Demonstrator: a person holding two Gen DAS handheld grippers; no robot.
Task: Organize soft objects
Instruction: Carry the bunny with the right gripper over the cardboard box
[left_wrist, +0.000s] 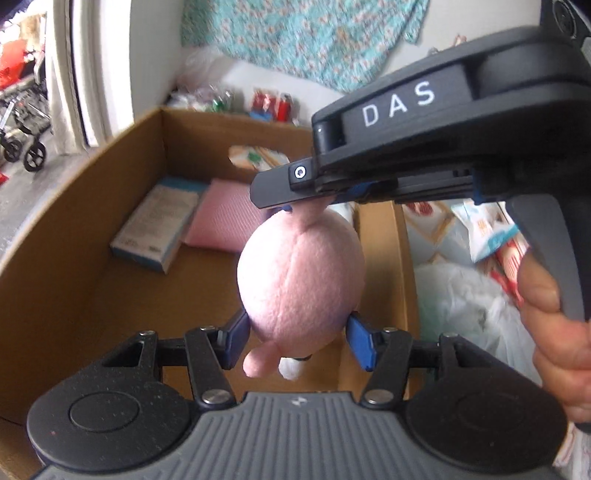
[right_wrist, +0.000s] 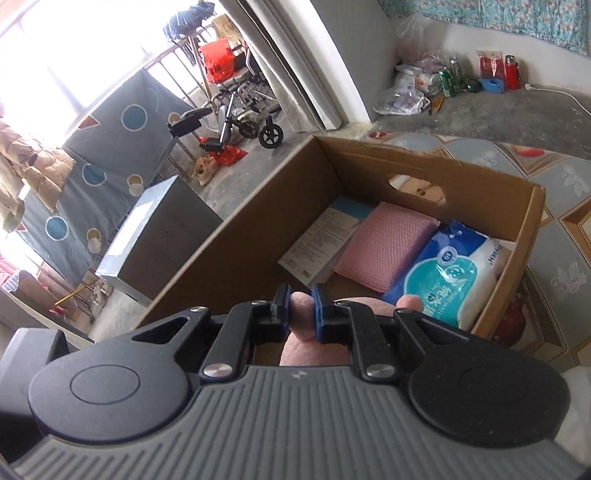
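A pink plush toy (left_wrist: 301, 273) hangs over an open cardboard box (left_wrist: 74, 206). My left gripper (left_wrist: 299, 338) is shut on its round body, one blue pad pressing each side. My right gripper (left_wrist: 291, 205) comes in from the upper right and pinches a thin limb at the toy's top. In the right wrist view the right gripper (right_wrist: 301, 302) is shut on that pink limb, and the plush toy (right_wrist: 295, 350) bulges behind the pads. The box (right_wrist: 369, 158) holds a pink cushion (right_wrist: 384, 243), a flat pale-blue package (right_wrist: 321, 236) and a blue tissue pack (right_wrist: 443, 273).
A person's hand (left_wrist: 554, 332) grips the right tool's handle. White plastic bags (left_wrist: 472, 306) and snack packets lie right of the box on a patterned cover (right_wrist: 561, 221). A grey cabinet (right_wrist: 159, 229) and a wheelchair (right_wrist: 240, 110) stand to the left, with bottles (right_wrist: 480, 74) by the far wall.
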